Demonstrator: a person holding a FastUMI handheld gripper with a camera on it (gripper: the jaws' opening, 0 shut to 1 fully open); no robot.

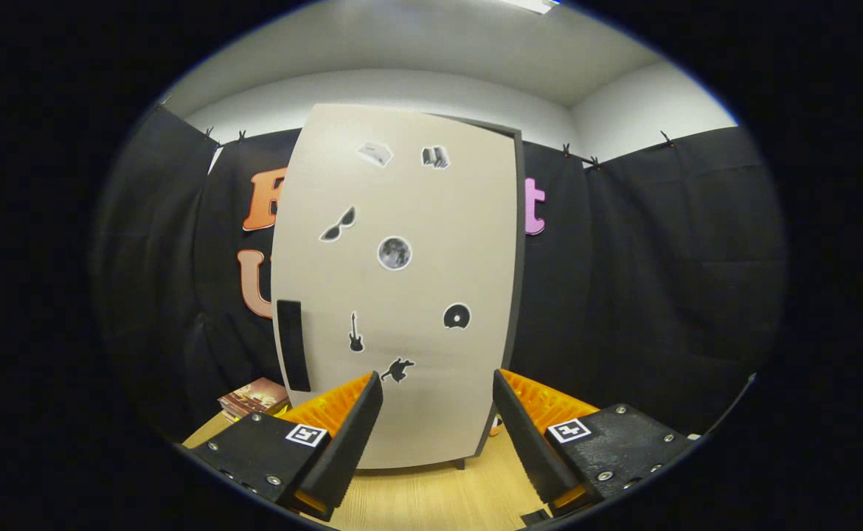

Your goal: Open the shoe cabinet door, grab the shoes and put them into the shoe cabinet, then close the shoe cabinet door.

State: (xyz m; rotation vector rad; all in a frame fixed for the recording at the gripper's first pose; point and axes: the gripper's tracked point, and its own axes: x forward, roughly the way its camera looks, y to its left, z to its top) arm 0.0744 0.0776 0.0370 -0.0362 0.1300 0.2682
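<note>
- Fingers (437, 413): mine, spread wide apart, nothing between them; both aimed at the cabinet front.
- Shoe cabinet (518, 243): upright on the table, dead ahead at 12 o'clock; its dark side edge shows along the door's 3 o'clock side.
- Shoe cabinet door (402, 295): pale panel with small stickers, lying flush against the cabinet, so I judge it closed or nearly so.
- Door handle (293, 345): dark vertical strip near the door's lower 9 o'clock edge, at about 10 o'clock from my left finger.
- Table (431, 494): light wood, running under my fingers to the cabinet foot.
- Stack of books (254, 398): at 9 o'clock of the cabinet base, near the handle.
- Shoes: not placed from here.
- Step in hand, by my judgement: opening the door. I should swing toward 10 o'clock, bracket the strip squarely, then pull along the door's arc, clear of the books.
</note>
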